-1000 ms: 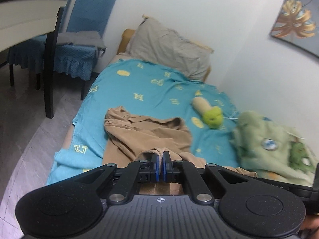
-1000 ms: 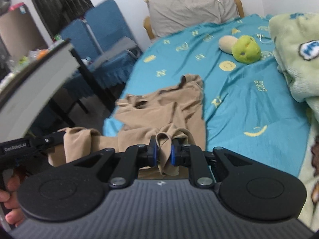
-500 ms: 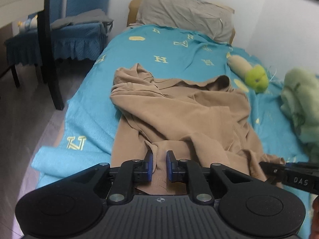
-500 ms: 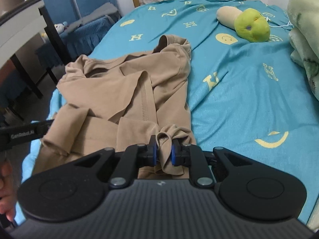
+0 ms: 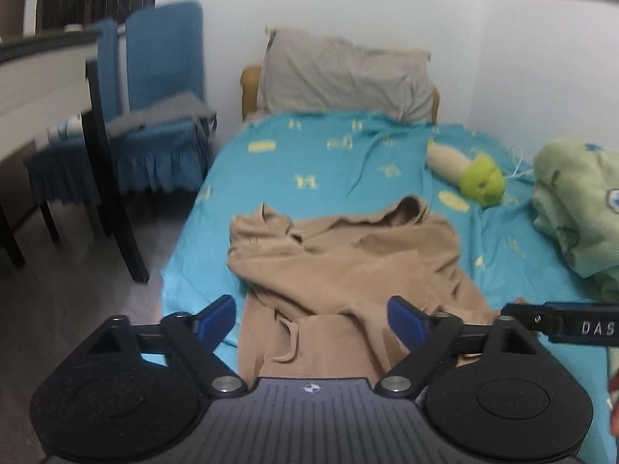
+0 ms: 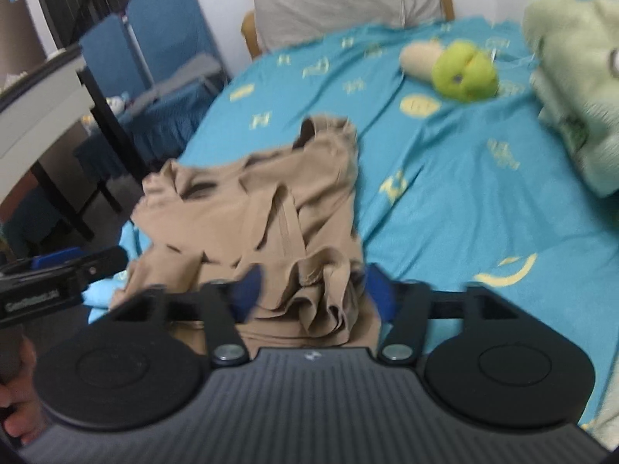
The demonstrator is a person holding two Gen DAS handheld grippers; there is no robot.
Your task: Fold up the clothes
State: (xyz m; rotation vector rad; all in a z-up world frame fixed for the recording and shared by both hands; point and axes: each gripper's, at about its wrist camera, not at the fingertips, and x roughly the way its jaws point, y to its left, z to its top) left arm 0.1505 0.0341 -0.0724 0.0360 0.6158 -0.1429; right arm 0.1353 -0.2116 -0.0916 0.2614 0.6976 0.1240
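Note:
A tan garment lies crumpled on the near part of the turquoise bed sheet; it also shows in the right wrist view. My left gripper is open, its blue pads wide apart over the garment's near edge, holding nothing. My right gripper is open too, with bunched tan folds lying loose between its pads. The right gripper's tip shows at the right of the left wrist view. The left gripper shows at the left of the right wrist view.
A grey pillow leans at the bed head. A green and cream plush toy and a green folded blanket lie on the right. Blue chairs and a dark-legged table stand left of the bed.
Both grippers have opened and let go of the tan garment, which now lies on the bed. Both have drawn back and tilted up a little.

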